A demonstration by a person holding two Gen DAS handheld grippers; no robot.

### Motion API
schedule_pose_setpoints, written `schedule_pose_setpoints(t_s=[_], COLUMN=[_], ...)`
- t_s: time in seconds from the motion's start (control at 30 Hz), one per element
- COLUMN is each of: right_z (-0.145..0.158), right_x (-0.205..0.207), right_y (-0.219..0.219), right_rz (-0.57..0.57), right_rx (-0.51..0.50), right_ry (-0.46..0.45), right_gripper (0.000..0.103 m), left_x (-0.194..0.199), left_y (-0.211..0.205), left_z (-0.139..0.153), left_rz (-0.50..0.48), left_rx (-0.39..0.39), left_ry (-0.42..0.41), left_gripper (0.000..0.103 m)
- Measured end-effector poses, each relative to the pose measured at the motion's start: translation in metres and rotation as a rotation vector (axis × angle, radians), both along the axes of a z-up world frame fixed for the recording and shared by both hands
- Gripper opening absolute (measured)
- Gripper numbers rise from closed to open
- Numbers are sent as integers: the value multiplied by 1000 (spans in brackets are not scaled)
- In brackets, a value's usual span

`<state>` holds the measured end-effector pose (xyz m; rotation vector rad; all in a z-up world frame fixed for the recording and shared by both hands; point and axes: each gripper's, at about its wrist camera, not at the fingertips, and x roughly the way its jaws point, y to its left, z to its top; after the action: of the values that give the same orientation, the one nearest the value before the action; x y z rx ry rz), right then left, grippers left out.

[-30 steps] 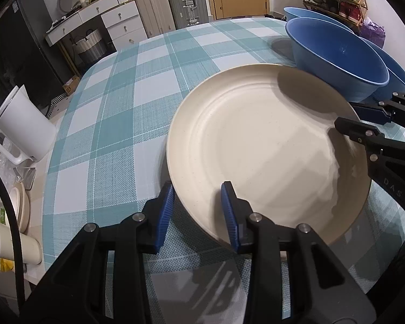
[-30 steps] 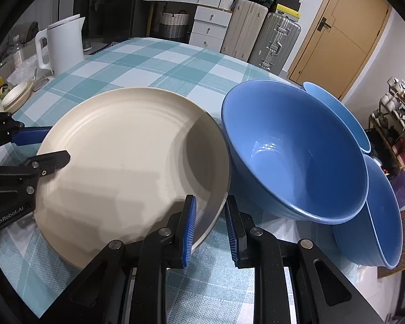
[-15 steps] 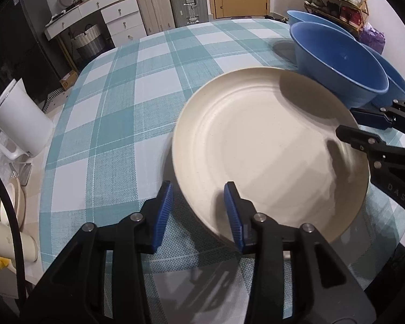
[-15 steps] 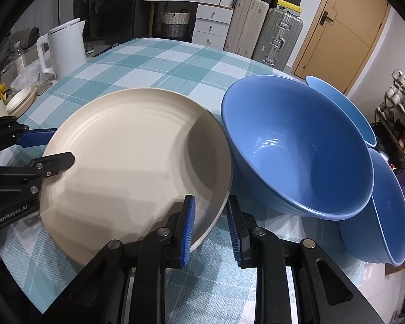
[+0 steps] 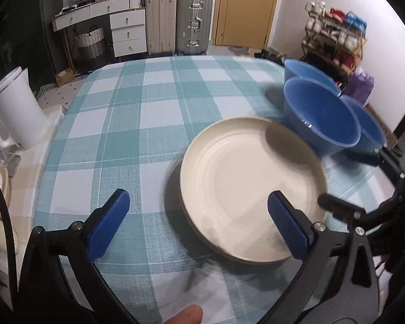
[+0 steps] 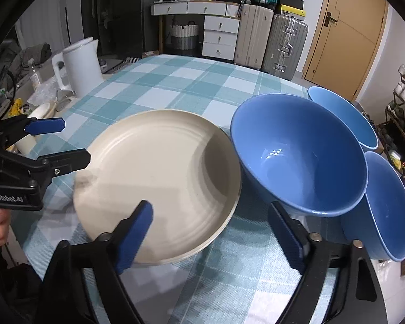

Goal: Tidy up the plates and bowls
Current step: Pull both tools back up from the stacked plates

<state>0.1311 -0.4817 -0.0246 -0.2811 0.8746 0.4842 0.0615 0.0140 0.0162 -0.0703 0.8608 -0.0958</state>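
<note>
The cream plate (image 5: 252, 186) lies flat on the checked worktop (image 5: 148, 113), released; its right edge is just beside the nearest blue bowl (image 6: 299, 154), the likely next item; the right tongs (image 6: 218, 235) are nearer to it. Both tongs have just been opening; the left tongs (image 5: 199, 226) and the right stand wide, angled down, grasping nothing.

Both wrist views look steeply down along their fingers, close above the checked surface (image 5: 137, 124); the 2 share the cream plate (image 5: 245, 186) and blue bowls (image 6: 299, 156).
</note>
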Motion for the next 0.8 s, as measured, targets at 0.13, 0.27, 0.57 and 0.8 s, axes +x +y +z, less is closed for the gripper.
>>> schedule_pose_setpoints(t_s=[0.13,0.27,0.57,0.8], right_z=[10,21,55,83], right_x=[-6,-12,-15,-7], right_y=[-9,-20,-59,-93], right_rz=[-4,-12,-67,-123], right_rx=[40,76,150,190], right_ry=[-3,-19,-93,-146], right_gripper=[100,100,100,101], left_x=[-5,-11,-16,0], left_y=[-1,-4,-22,-46], left_z=[8,19,48,68], left_rz=[11,6,-17,-46], left_rx=[-8,-33,-78,-62], left_ry=[-14,-41,-110,-137], left_gripper=[102,102,102,102])
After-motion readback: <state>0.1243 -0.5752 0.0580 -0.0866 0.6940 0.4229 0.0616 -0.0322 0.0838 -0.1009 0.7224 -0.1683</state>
